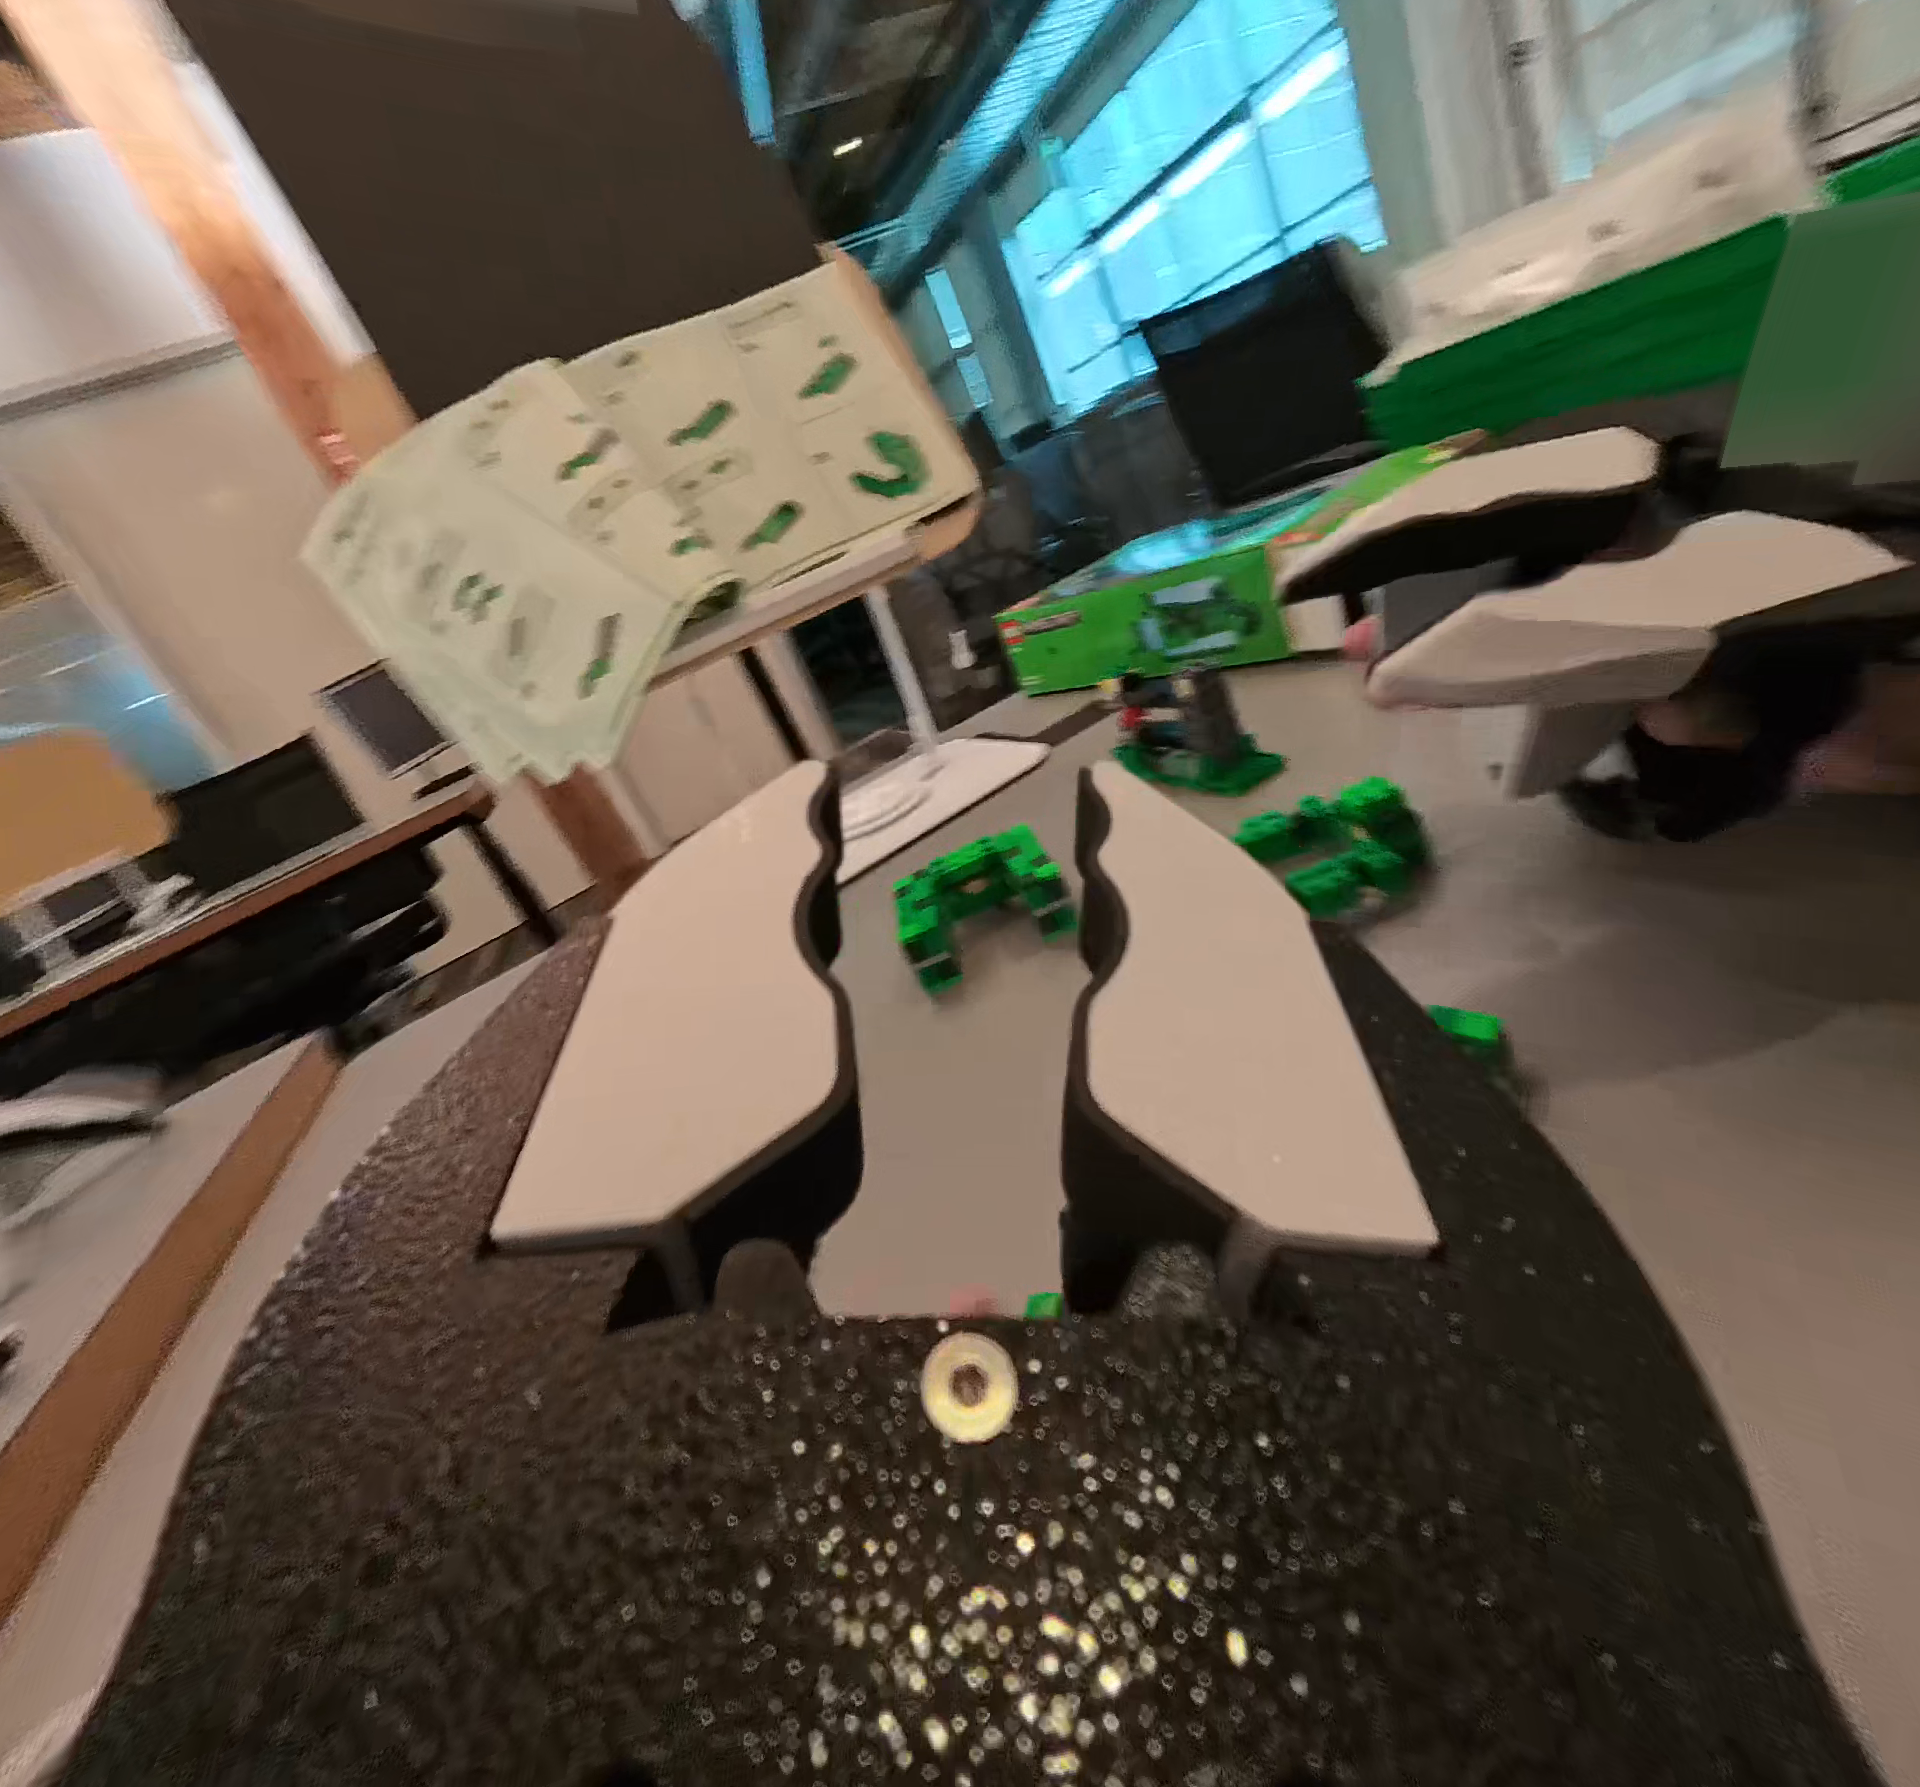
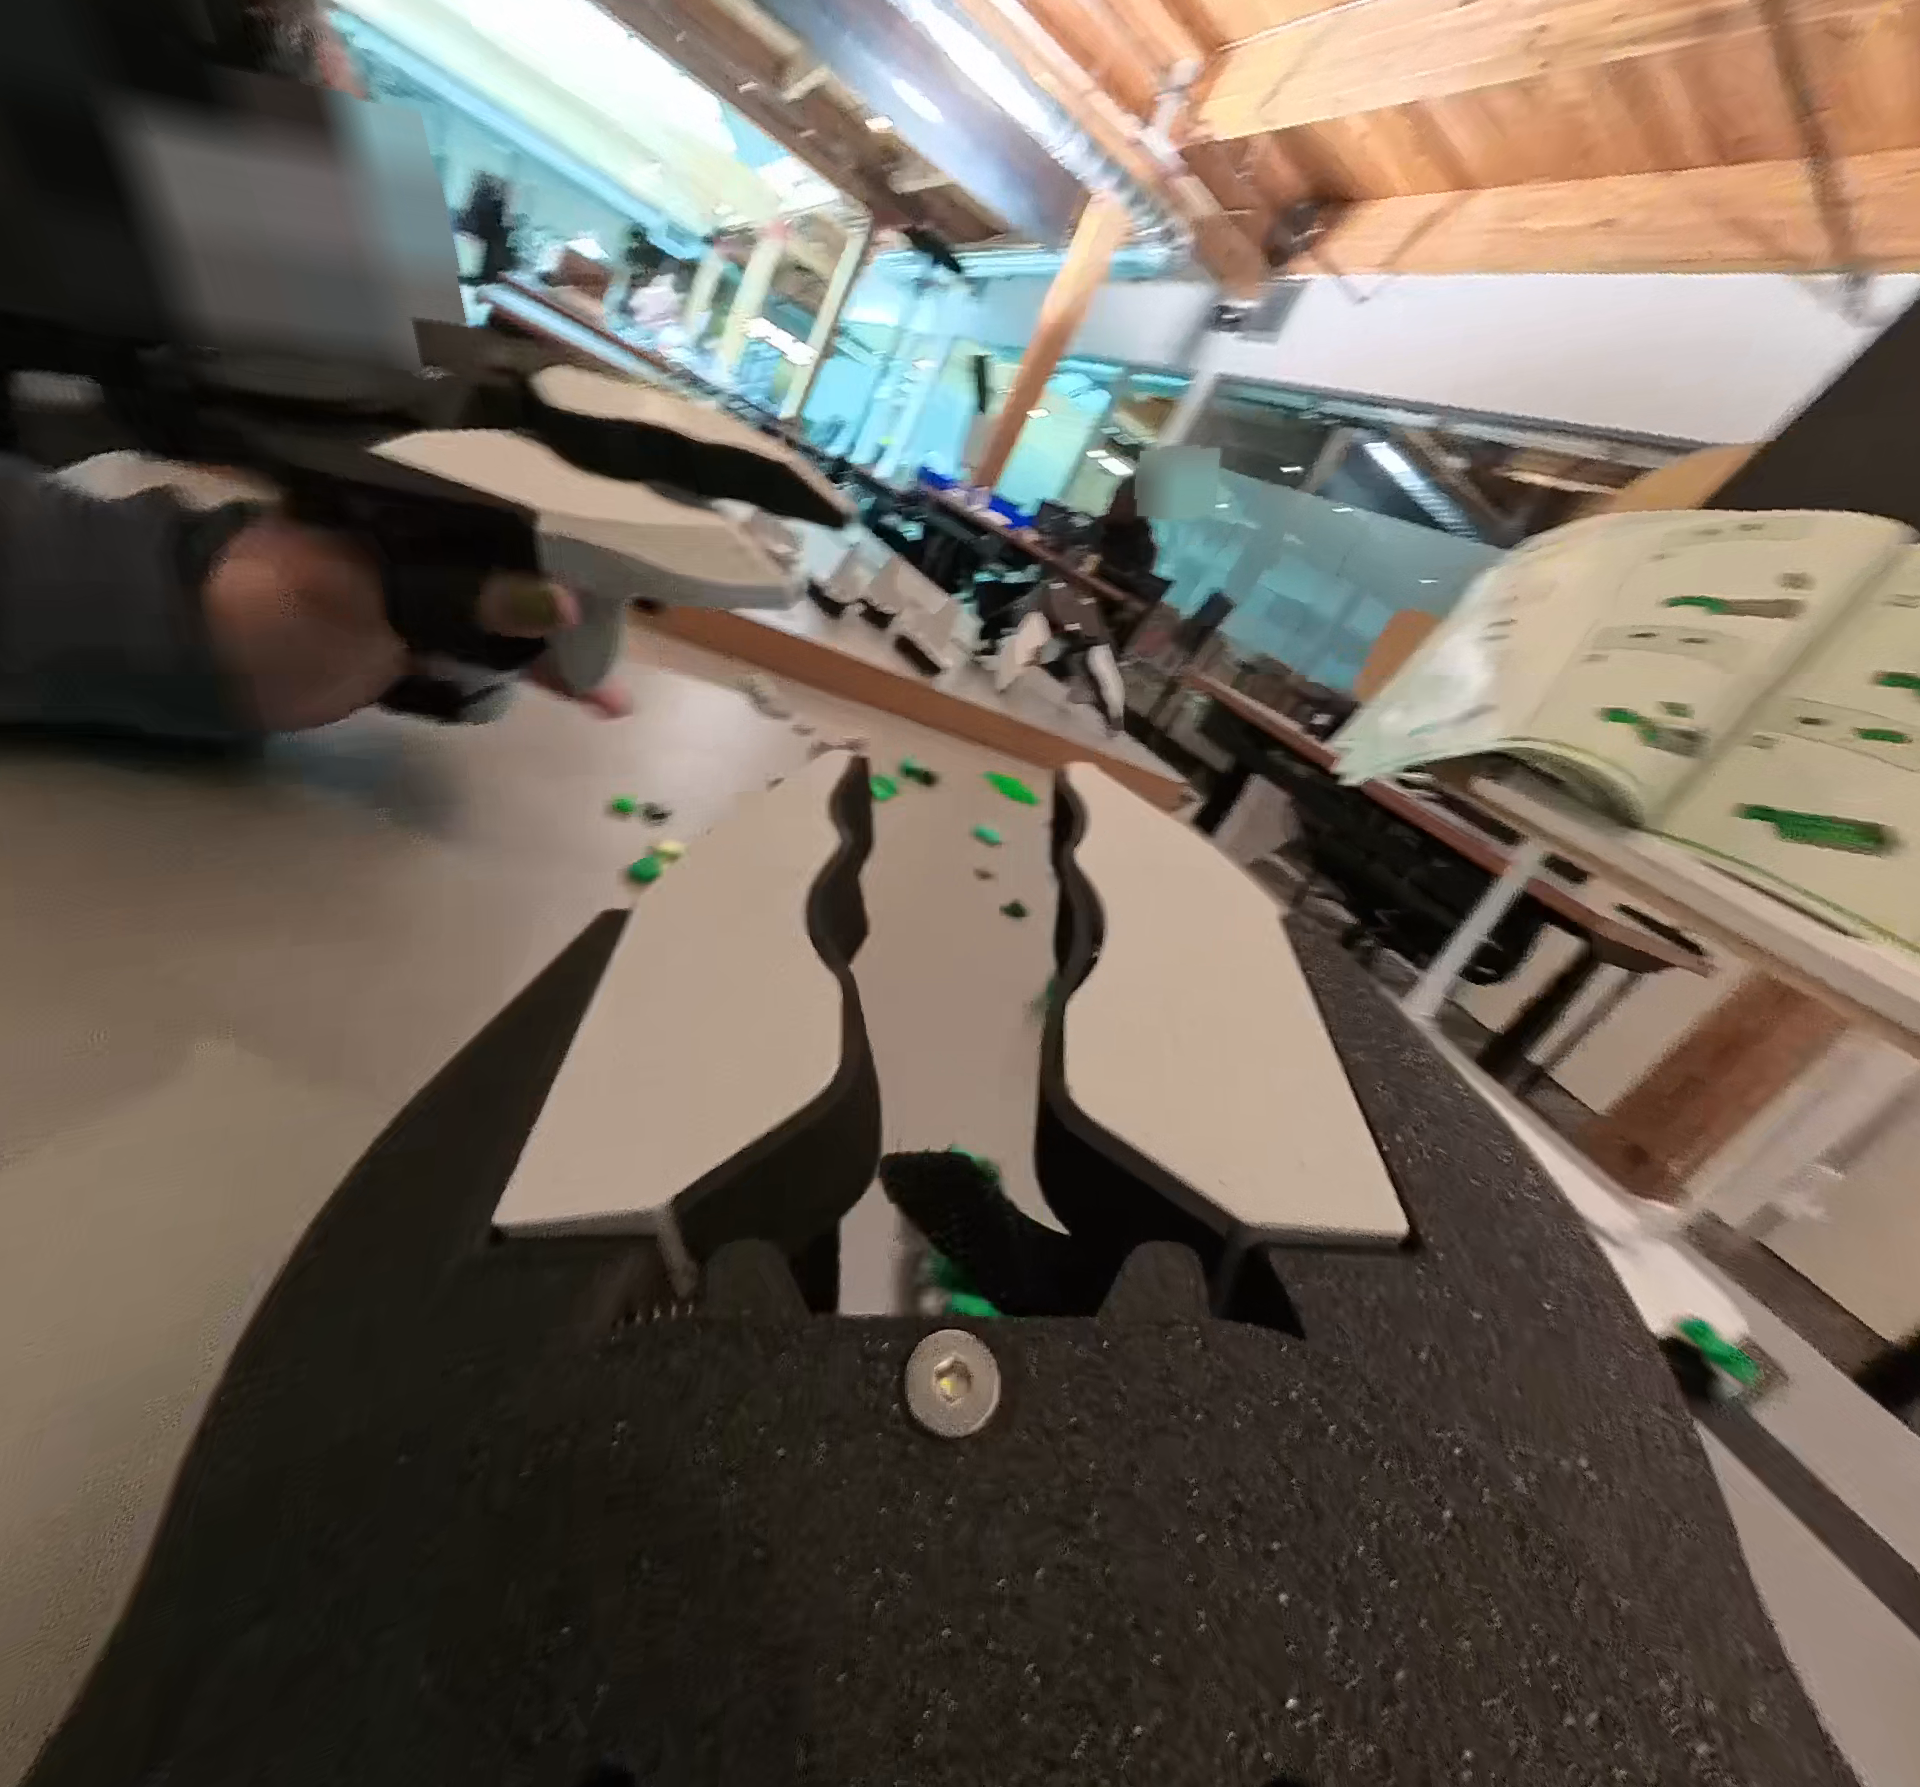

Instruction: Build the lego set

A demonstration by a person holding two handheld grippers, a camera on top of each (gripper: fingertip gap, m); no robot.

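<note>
In the left wrist view my left gripper (image 1: 956,792) is open and empty, low over the grey table (image 1: 1558,1062). A green Lego assembly (image 1: 982,901) lies just ahead, between the fingertips. A second green assembly (image 1: 1340,844) lies to its right. A small dark build on a green plate (image 1: 1195,729) stands behind them. My right gripper (image 1: 1340,631) hovers at the right. In the right wrist view the right gripper (image 2: 961,781) is open and empty, with loose green pieces (image 2: 894,787) scattered ahead. The left gripper (image 2: 821,553), held by a gloved hand (image 2: 312,625), is at the upper left.
An open instruction booklet (image 1: 644,532) stands propped on a stand at the table's far side; it also shows in the right wrist view (image 2: 1662,677). A green set box (image 1: 1143,615) lies behind the builds. A single green piece (image 1: 1465,1025) lies at the right. Desks and monitors stand beyond.
</note>
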